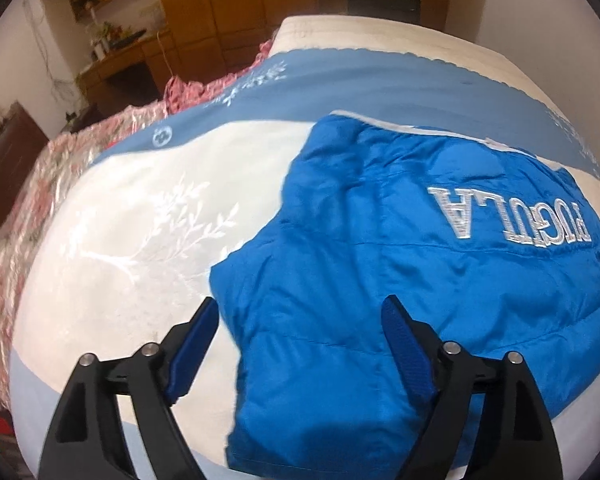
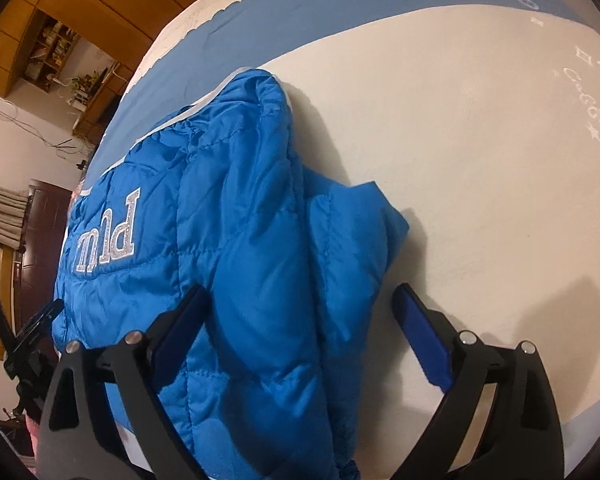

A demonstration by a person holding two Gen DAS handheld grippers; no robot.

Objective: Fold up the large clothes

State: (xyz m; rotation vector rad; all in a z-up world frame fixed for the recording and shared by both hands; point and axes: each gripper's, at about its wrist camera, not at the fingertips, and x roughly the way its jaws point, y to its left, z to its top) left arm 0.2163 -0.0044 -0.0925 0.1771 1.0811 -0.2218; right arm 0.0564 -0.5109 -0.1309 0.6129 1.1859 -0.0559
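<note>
A bright blue quilted puffer jacket [image 1: 400, 272] with white embroidered letters lies folded on the bed, its back up. It also shows in the right wrist view [image 2: 228, 248]. My left gripper [image 1: 300, 312] is open, its jaws wide apart over the jacket's near left edge, holding nothing. My right gripper [image 2: 300, 300] is open too, straddling the jacket's right folded edge, with one finger [image 2: 180, 320] over the fabric and the other finger [image 2: 420, 332] over the bedspread. Whether the fingers touch the fabric I cannot tell.
The bed has a cream and blue bedspread [image 1: 140, 208] with white leaf embroidery. A pink floral quilt [image 1: 28, 208] lies along its left side. Wooden cabinets [image 1: 204, 8] and a desk stand behind. The left gripper shows at the right view's left edge [image 2: 36, 328].
</note>
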